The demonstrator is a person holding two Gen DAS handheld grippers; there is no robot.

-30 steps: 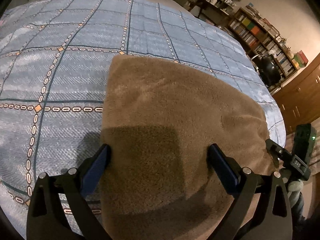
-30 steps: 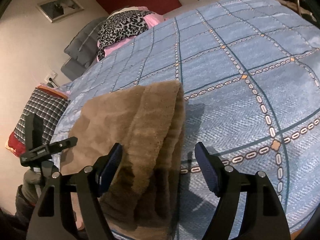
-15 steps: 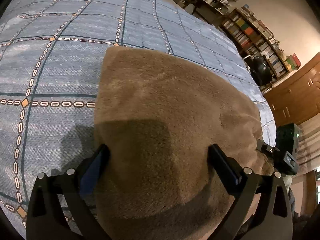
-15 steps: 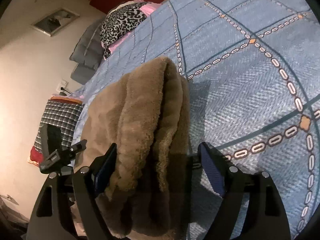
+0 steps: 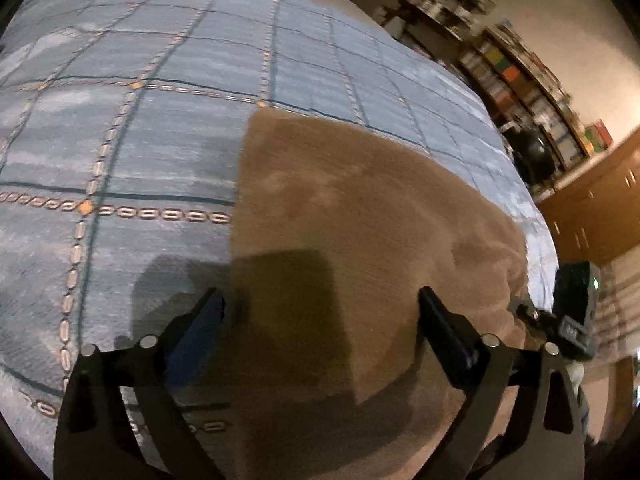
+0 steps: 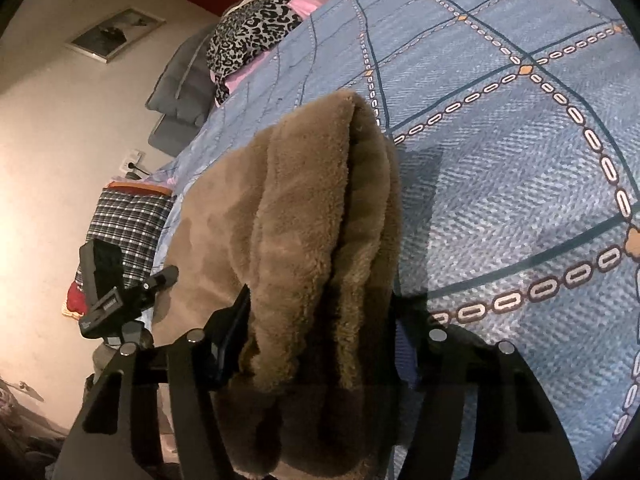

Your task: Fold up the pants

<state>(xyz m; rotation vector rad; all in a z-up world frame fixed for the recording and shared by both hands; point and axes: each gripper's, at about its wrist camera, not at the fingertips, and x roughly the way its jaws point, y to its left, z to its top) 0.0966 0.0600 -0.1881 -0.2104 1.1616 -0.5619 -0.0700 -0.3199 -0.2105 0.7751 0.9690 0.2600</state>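
Closing since a second ago, my right gripper (image 6: pixel 320 320) is squeezing the folded brown pants' (image 6: pixel 316 216) edge, seemingly firmly, on the blue bedspread (image 6: pixel 520 160); I'm keeping my left gripper (image 5: pixel 320 320) spread wide over them, holding nothing

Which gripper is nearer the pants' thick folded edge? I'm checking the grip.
Right. The right gripper straddles the pants at that edge; the left gripper is over the flat part.

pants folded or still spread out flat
Folded. In the right wrist view the pants show stacked plush layers bunched between the right tongs, lying on the bedspread.
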